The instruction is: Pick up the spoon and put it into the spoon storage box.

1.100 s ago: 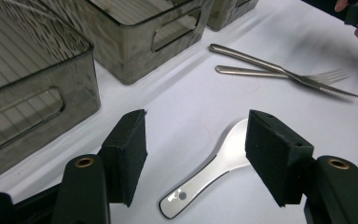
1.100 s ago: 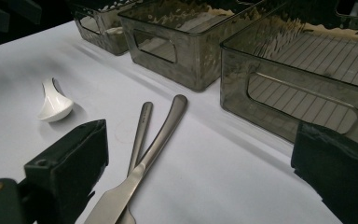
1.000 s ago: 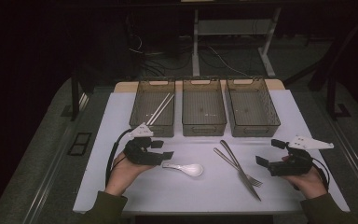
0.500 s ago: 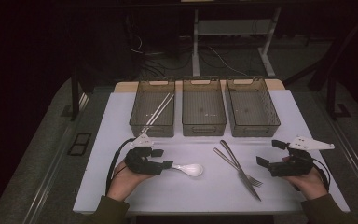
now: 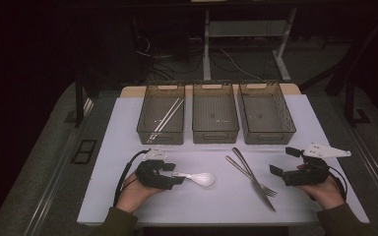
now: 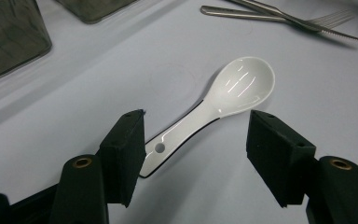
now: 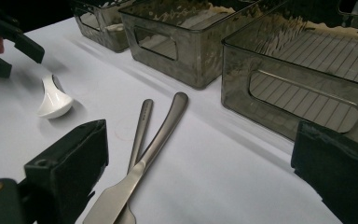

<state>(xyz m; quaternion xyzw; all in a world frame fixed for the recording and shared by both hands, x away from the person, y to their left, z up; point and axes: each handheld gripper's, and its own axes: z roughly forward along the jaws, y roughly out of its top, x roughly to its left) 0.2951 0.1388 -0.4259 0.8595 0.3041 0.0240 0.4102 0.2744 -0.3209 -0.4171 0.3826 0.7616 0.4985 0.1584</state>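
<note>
White ceramic spoon point(image 6: 223, 100) lies flat on the desk point(image 5: 128, 128), bowl up, in front of the three smoky plastic bins.

Step in hand, as I read it: the grasp approach. Left gripper point(image 6: 196, 154) is low over the handle end, jaws apart and straddling it; one pad sits just beside the handle tip, the other well clear. Nothing clamped. Next move calls for centring the handle between the pads, closing, then lifting toward a bin.

Right gripper point(image 5: 288, 162) rests at the desk's right edge, jaws apart, holding nothing, near the knife point(image 5: 253, 177) and fork point(image 5: 251, 176), which lie crossed.

High view gives the chopsticks point(image 5: 167, 115) in the left bin point(image 5: 145, 132); the left gripper view gives the hole in the spoon handle and the pad spacing.
</note>
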